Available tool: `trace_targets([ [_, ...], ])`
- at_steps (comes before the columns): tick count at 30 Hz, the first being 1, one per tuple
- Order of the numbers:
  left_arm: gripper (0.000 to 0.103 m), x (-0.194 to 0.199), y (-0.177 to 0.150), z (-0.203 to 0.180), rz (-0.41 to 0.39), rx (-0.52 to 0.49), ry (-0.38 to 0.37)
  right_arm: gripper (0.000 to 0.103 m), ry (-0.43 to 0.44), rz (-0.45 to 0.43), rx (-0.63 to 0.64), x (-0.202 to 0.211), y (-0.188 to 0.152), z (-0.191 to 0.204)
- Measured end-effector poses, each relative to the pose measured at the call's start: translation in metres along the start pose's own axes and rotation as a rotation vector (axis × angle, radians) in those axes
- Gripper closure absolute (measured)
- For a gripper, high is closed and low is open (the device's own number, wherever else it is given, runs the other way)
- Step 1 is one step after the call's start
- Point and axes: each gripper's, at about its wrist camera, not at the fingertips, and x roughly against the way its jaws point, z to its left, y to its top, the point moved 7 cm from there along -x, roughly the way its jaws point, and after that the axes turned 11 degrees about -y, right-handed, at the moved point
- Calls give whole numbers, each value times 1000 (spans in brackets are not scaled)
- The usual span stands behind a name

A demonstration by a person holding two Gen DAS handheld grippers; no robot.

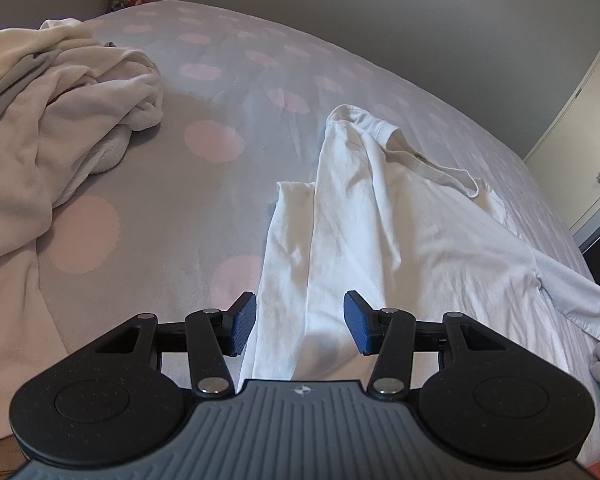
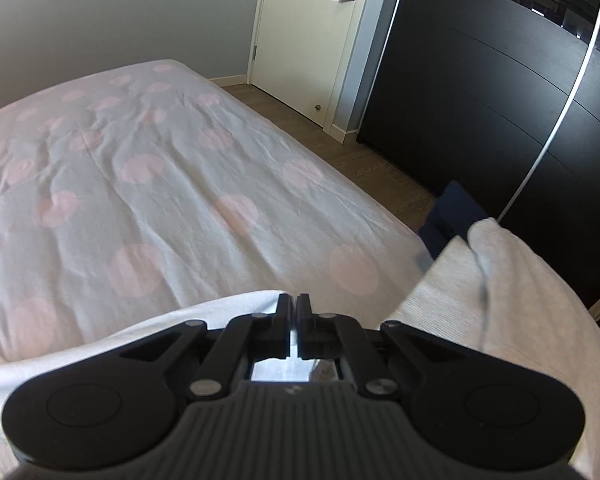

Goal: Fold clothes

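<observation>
- The left tongs (image 1: 300,328) stand open at the bottom of the left wrist view, blue pads (image 1: 244,322) well apart and straddling the near end of the white T-shirt (image 1: 360,220) without pinching it.
- The right tongs (image 2: 293,312) are closed at the bottom centre of the right wrist view. White cloth (image 2: 204,312) curves just beneath their tips, so they are probably gripping a hem of it, though the contact itself is hidden.
- The shirt lies on the bed (image 1: 204,208), lower centre to right of the left view, one side already turned over lengthwise, a sleeve (image 1: 580,300) trailing toward the right edge of the frame.
- It looks light, limp and easily creased, so it will likely sag and slide unless pinched at firm seams: hem corners, shoulders or the ribbed collar (image 1: 440,168).
- A pale folded garment (image 2: 500,300) sits at the lower right of the right view, beside the mattress edge.
- A cream heap of clothes (image 1: 60,120) fills the upper left of the left view, apart from the shirt.
- Between them, and across the middle of the right view, the spotted sheet is bare, giving room to fold. Beyond its right edge lies wooden floor (image 2: 360,168), where a dragged sleeve might slip off.
</observation>
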Motion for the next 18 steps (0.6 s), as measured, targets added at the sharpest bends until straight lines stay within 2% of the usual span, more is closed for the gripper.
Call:
trace_targets([
  [6,57,-13,2,1,25,-4,35,93,-8,22,30,-32,-8,14],
  [10,57,-17,2,2,33,-2,38,91,18,26,24,-30,-15,14],
  [12,57,-15,2,1,34,-9,29,90,54,21,7,-19,-21,15],
  [14,57,-12,1,-2,33,-16,10,84,98,10,-7,1,-31,20],
  [18,55,-5,-4,-9,43,-29,-26,76,279,5,-42,60,-62,49],
])
